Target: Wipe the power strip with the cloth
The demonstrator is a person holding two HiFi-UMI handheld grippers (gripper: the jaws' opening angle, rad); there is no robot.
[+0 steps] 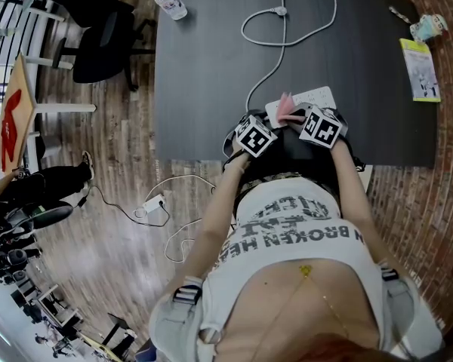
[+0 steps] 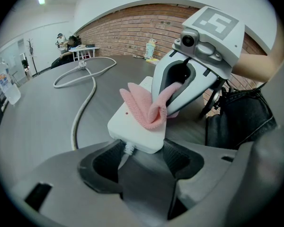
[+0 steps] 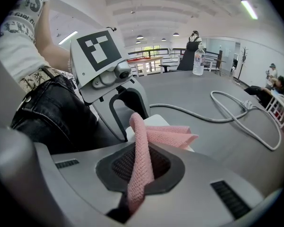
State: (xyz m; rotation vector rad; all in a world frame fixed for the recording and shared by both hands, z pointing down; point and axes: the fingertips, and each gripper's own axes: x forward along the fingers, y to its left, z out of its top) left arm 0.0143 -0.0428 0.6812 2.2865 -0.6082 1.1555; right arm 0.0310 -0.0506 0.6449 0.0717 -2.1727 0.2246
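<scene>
pinching cord end of white plastic power strip (image 2: 132,126) in half-spread left gripper (image 2: 142,156) jaws | clenching pink knitted cloth (image 3: 141,148) in right gripper (image 3: 138,171), draped over strip | flat at near edge of dark table (image 1: 204,89), long axis running away from left jaws

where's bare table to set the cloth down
Bare: the wide left stretch between bottle and near edge, left of the cable; also between power strip and booklet. Crowded at the near edge round the power strip.
</scene>
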